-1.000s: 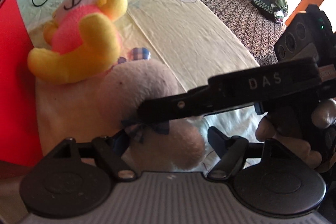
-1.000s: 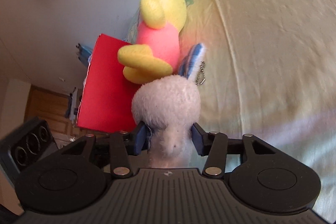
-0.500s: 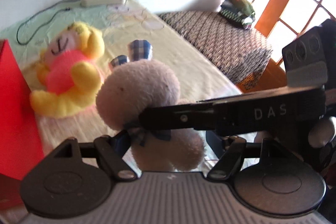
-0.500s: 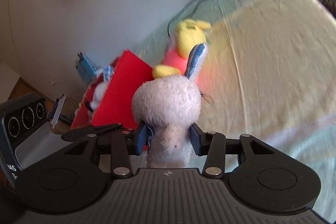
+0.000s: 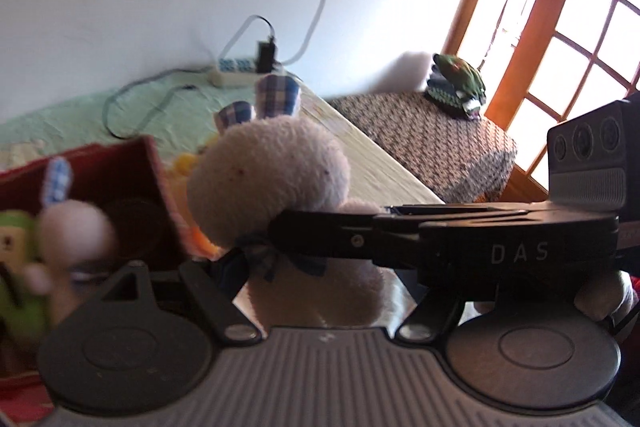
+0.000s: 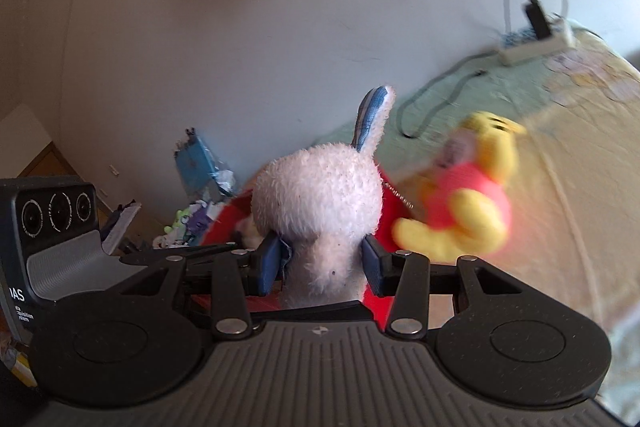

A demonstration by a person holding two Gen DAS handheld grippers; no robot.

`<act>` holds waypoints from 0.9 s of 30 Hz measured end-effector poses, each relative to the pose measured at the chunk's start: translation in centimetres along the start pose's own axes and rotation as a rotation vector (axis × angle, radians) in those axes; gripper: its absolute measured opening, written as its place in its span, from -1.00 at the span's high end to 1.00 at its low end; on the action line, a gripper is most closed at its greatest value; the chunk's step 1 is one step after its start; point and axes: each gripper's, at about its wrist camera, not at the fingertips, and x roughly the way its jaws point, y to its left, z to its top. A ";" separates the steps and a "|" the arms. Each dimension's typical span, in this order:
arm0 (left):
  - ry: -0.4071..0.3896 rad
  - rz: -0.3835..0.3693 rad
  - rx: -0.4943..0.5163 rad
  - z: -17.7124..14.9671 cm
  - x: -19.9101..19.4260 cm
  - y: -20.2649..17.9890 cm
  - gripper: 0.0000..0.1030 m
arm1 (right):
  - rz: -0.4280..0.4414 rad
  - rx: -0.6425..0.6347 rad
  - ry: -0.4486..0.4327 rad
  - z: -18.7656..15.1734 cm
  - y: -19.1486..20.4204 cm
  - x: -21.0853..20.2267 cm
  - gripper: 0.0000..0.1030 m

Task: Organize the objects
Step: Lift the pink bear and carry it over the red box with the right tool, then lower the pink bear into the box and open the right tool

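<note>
The bed (image 6: 580, 163) is seen below, with a red box (image 5: 156, 171) at its edge. A white bunny (image 6: 320, 211) is held in the air over them, gripped at the neck by the right gripper (image 6: 322, 263) and low on the body by the left gripper (image 5: 320, 279); both jaws are pressed partway closed on it. A yellow toy (image 6: 468, 203) lies on the bed beside the box.

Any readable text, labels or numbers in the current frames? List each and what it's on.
"DAS": white letters on the side of the right gripper, seen in the left wrist view.
"AS": cut off at the frame edge, on the camera housing of the left gripper, right wrist view.
Small print below that "AS": too small to read.
White plush rabbit, yellow plush toy, power strip: no legible text.
</note>
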 end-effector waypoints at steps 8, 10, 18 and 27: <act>-0.022 0.062 0.018 0.4 -1.7 4.6 -0.45 | -0.027 -0.063 -0.021 0.4 4.2 4.6 0.11; -0.015 0.062 0.009 0.6 -1.5 5.8 -0.45 | -0.050 -0.070 -0.020 0.4 4.7 5.8 0.11; 0.047 0.056 -0.016 0.2 0.3 9.3 -0.42 | -0.257 -0.133 0.009 0.3 5.7 10.2 0.15; 0.108 0.084 -0.029 -1.1 1.3 11.8 -0.50 | -0.371 -0.201 0.043 -1.0 6.7 12.9 0.10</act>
